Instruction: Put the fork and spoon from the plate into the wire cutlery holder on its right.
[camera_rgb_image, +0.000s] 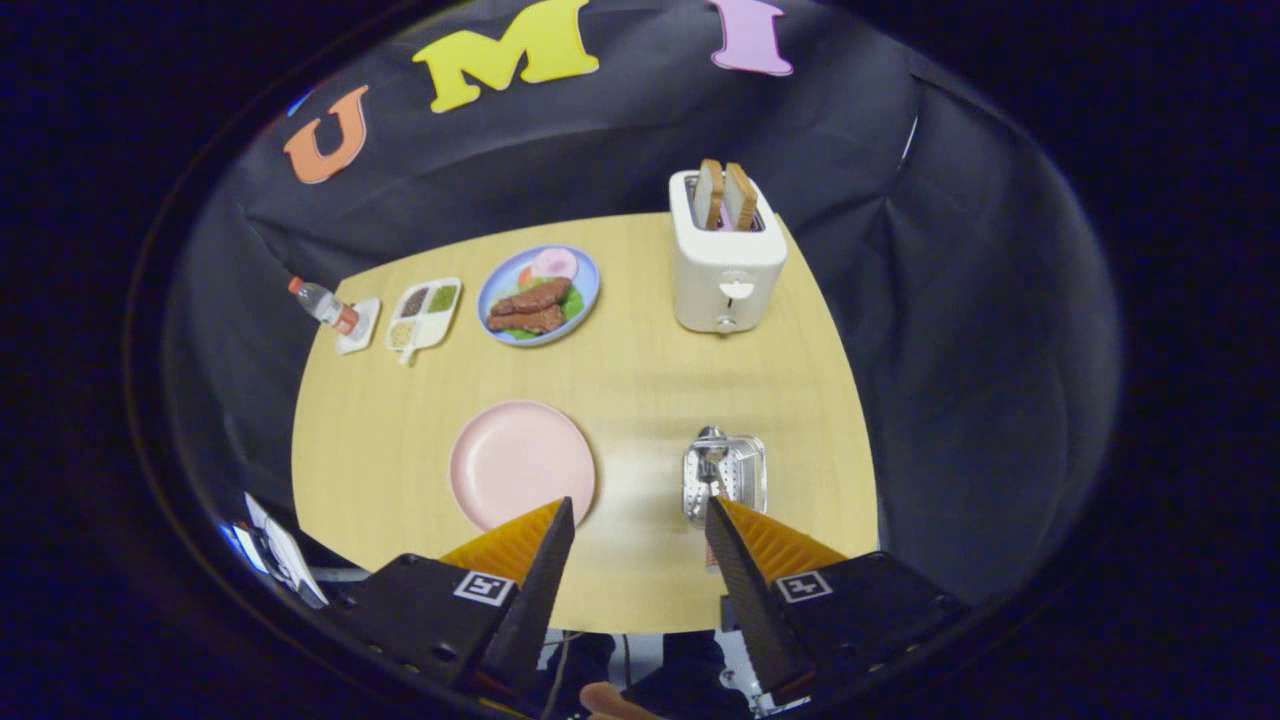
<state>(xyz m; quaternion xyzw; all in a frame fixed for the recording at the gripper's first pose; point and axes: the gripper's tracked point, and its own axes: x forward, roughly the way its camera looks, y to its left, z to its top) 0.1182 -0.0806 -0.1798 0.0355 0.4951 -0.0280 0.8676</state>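
Beneath and ahead of the gripper spreads the light wooden table, the largest thing here, running from under the fingers out to the dark cloth wall beyond. The gripper hangs above the table's near edge with its fingers spread wide and nothing between them but bare tabletop.

Far beyond the right finger, near the table's far edge, stands a white toaster with two slices of bread upright in its slots.

Just ahead of the left finger lies the pink plate, its near rim partly hidden behind that fingertip. No cutlery can be seen on it.

Well beyond the plate, ahead and slightly left of the gripper, sits a blue plate of food carrying brown meat pieces on green leaves with a pale pink slice at the back.

Just ahead of the right finger, to the right of the pink plate and apart from it, stands the wire cutlery holder. Shiny metal cutlery stands inside it, a rounded spoon-like end showing at the holder's far left corner; whether the fork is in there too cannot be told from this height.

Farther left of the blue plate rests a white divided dish with dark, green and pale fillings in its compartments. Beside that, at the table's far left corner, a small clear bottle with an orange cap lies tilted over a small white dish.
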